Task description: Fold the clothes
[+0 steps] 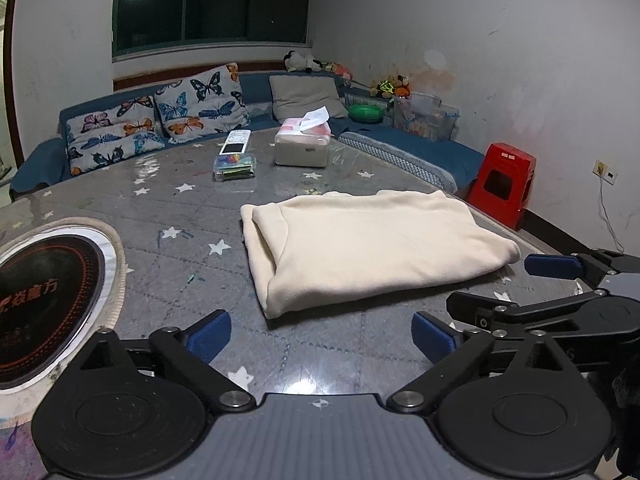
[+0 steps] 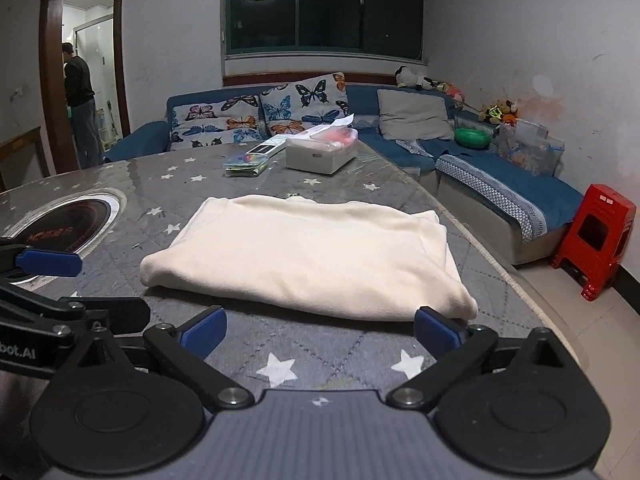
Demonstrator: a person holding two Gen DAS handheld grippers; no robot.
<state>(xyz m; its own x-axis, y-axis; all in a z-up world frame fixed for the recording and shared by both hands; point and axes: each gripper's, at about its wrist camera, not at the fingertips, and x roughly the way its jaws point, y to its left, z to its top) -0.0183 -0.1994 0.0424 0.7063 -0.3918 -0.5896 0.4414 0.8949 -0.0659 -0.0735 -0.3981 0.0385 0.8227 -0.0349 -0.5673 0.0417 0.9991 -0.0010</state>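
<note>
A cream garment [image 1: 368,246] lies folded into a flat rectangle on the grey star-patterned table [image 1: 168,208]; it also shows in the right wrist view [image 2: 308,254]. My left gripper [image 1: 322,338] is open and empty, just short of the garment's near edge. My right gripper [image 2: 320,330] is open and empty, its right fingertip [image 2: 438,328] close to the garment's near right corner. The right gripper's fingers show at the right of the left wrist view [image 1: 554,266]. The left gripper's finger shows at the left of the right wrist view [image 2: 50,263].
A round induction hob [image 1: 44,300] is set into the table at the left. A tissue box [image 1: 302,142], a remote [image 1: 236,142] and a clear plastic box [image 1: 235,166] sit at the far side. A blue sofa [image 2: 520,184] and red stool [image 2: 598,236] stand beyond. A person [image 2: 82,108] stands in the doorway.
</note>
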